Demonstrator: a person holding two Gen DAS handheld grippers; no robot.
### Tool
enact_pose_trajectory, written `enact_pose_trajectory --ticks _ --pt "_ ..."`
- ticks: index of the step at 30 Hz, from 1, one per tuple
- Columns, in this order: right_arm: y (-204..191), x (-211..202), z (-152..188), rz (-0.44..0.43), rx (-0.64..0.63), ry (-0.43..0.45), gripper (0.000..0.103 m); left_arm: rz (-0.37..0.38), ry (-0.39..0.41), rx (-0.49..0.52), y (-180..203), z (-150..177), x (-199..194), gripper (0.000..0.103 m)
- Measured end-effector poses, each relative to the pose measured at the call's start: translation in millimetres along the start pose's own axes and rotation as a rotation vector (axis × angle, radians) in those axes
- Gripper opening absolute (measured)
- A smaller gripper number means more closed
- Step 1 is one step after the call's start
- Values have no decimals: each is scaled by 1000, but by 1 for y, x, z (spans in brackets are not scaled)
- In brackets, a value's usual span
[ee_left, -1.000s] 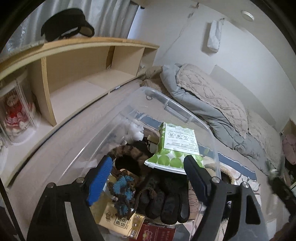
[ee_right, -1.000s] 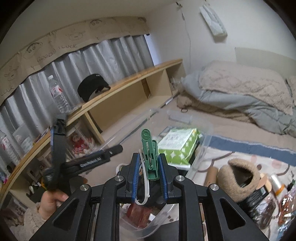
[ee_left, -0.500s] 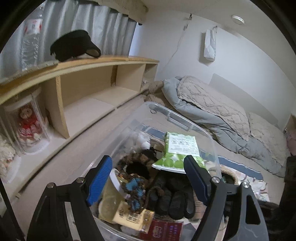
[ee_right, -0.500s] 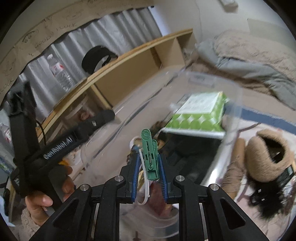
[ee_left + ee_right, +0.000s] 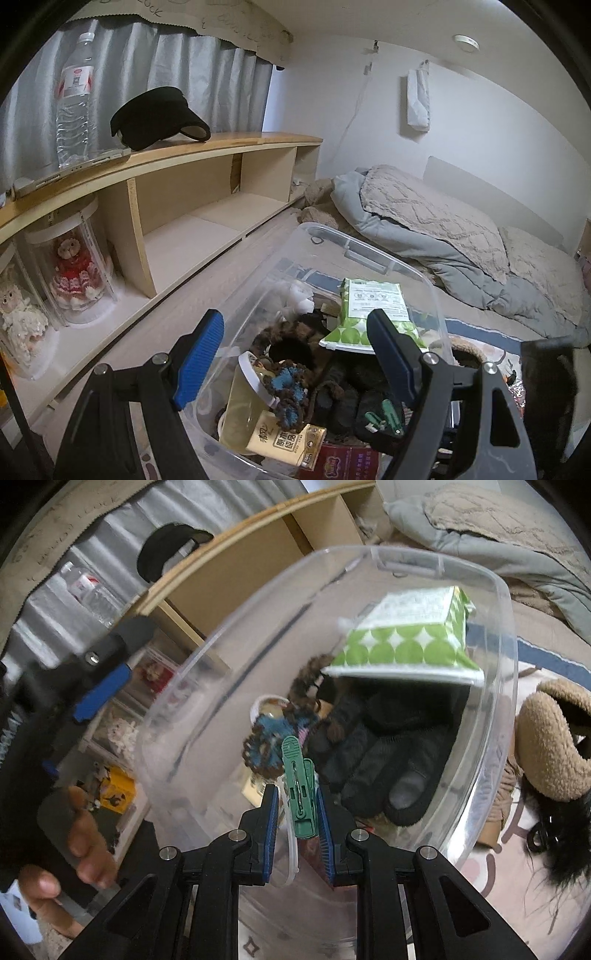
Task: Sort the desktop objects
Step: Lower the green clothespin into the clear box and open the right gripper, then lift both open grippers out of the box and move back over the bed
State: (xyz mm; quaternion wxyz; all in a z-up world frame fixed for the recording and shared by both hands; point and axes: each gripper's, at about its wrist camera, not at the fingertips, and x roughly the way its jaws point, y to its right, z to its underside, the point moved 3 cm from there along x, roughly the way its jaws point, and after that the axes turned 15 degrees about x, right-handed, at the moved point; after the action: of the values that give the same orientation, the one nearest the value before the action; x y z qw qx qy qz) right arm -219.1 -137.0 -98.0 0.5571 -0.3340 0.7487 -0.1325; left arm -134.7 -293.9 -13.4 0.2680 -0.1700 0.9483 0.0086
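Over the clear plastic bin (image 5: 495, 716): right gripper (image 5: 297, 812) clamped on a green clothespin (image 5: 300, 786) — peg upright, above the bin's near end, short of the black gloves (image 5: 373, 771) and green dotted pack (image 5: 406, 642) inside. Left gripper (image 5: 295, 354) spread wide, holding nothing — at the bin's near rim.

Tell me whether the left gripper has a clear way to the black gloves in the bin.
Probably yes: the left gripper is open above the uncovered clear bin, and the black gloves lie exposed on top, beside the green pack.
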Motion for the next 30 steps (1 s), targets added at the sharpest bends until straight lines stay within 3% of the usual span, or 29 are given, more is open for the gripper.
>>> enact_pose_trajectory --ticks 7,11,13,14,15,22,26,30 --pt "-6 2 1 37 -39 -26 22 0 -1 35 10 -1 0 80" --pt "-9 3 2 48 -48 -40 29 -6 -2 52 11 0 1 80" --pt "-11 0 3 38 -56 -30 59 -9 -1 55 10 -1 0 80" --pt "-12 -1 3 41 -59 -24 88 -12 0 54 9 0 0 80" --pt "-14 -4 2 44 -67 -8 91 -12 0 51 8 -1 0 80" --pt "-23 -17 -1 39 -116 66 91 -19 -3 43 4 -1 0 80" --pt "-26 -20 -2 80 -150 116 91 -24 -6 51 4 0 -1 80" --pt "-29 -23 -1 116 -193 167 103 -30 -8 54 4 0 -2 80"
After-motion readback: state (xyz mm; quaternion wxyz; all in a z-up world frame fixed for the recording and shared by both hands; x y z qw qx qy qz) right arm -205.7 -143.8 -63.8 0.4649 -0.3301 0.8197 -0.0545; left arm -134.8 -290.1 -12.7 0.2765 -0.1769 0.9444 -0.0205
